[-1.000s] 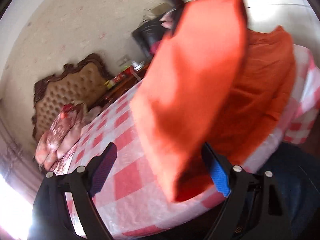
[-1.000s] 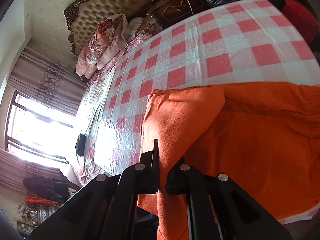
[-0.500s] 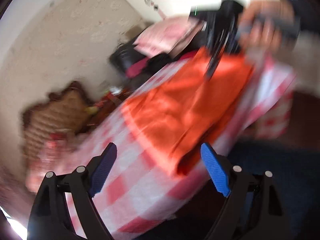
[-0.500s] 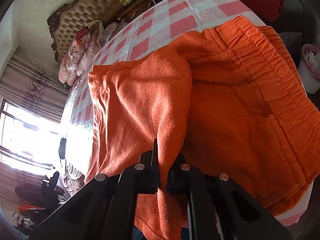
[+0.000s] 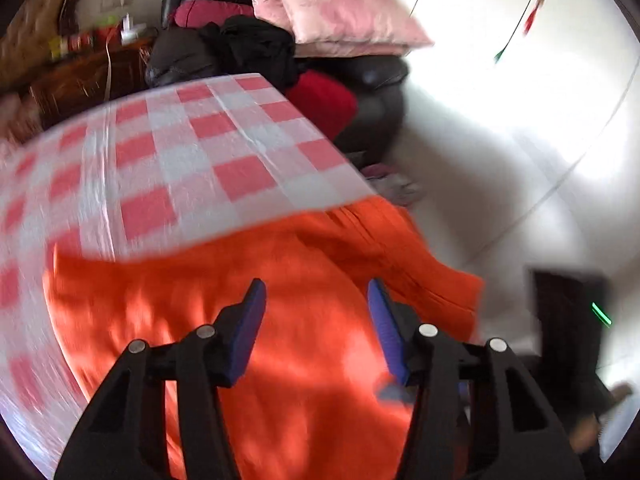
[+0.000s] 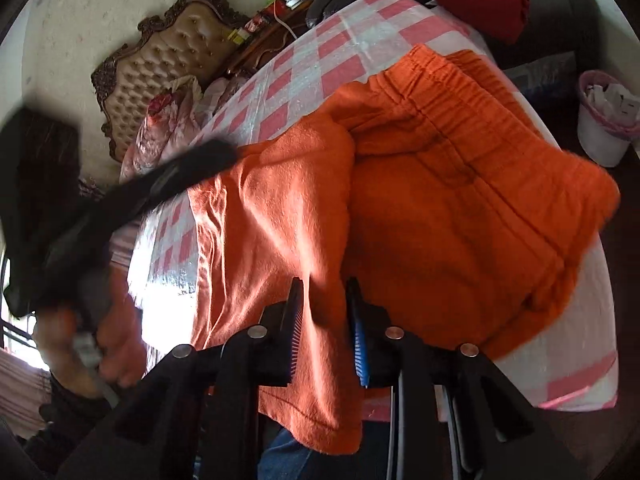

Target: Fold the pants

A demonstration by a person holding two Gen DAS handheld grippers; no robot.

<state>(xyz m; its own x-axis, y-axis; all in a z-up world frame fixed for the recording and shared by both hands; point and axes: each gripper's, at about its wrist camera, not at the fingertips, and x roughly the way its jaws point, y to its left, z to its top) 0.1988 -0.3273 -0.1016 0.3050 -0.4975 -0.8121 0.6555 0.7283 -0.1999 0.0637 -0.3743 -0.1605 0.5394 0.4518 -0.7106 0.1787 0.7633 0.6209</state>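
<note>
The orange pants (image 6: 432, 200) lie folded on the red-and-white checked table (image 6: 312, 80), with one leg laid over the other and its hem hanging over the near edge. My right gripper (image 6: 324, 320) is open, its jaws either side of the hanging leg fabric. My left gripper (image 5: 316, 320) is open and empty just above the pants (image 5: 248, 320). The left gripper also shows blurred at the left of the right wrist view (image 6: 120, 208).
A tufted headboard (image 6: 160, 72) and floral bedding stand beyond the table. A black sofa with pink pillows (image 5: 332, 12) and a red cushion (image 5: 324, 100) is at the table's far side. A pink bin (image 6: 608, 120) stands on the floor at right.
My right gripper has opened and let go of the pants leg, which now lies on the folded pants. My left gripper has swung round over the pants, still open.
</note>
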